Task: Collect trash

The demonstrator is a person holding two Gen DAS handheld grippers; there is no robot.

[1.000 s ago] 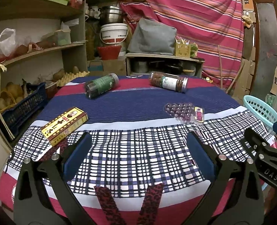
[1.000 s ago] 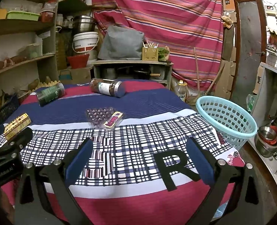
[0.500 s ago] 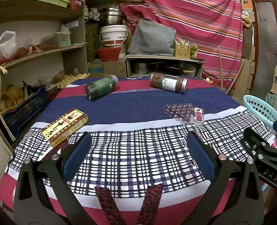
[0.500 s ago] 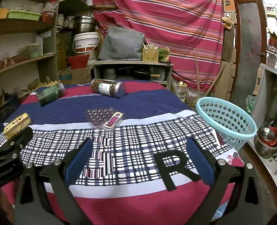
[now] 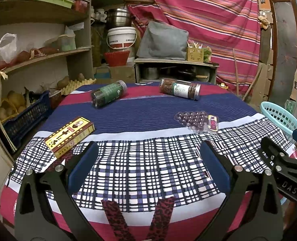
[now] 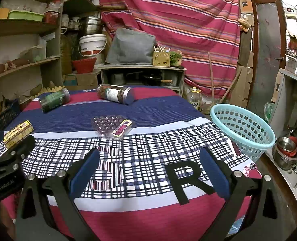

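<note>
On the cloth-covered table lie a yellow-and-brown box [image 5: 70, 136] at the left, a green-labelled jar [image 5: 109, 96] and a white-labelled jar [image 5: 180, 91] on their sides at the back, and a clear blister tray [image 5: 196, 120] in the middle. A light blue basket [image 6: 243, 129] stands at the table's right edge. My left gripper [image 5: 147, 160] is open and empty over the near checked part of the cloth. My right gripper [image 6: 149, 162] is open and empty above the near edge, left of the basket. The box [image 6: 17, 133], jars [image 6: 115, 96] and tray [image 6: 112, 126] also show in the right wrist view.
Shelves [image 5: 38, 58] with bags and produce run along the left, with a blue crate [image 5: 26, 118] beside the table. A low cabinet [image 5: 174, 70] with pots stands behind it. Metal bowls [image 6: 287, 150] sit on the floor at the right.
Both grippers have barely moved; the view has shifted very slightly. Nothing on the table has moved.
</note>
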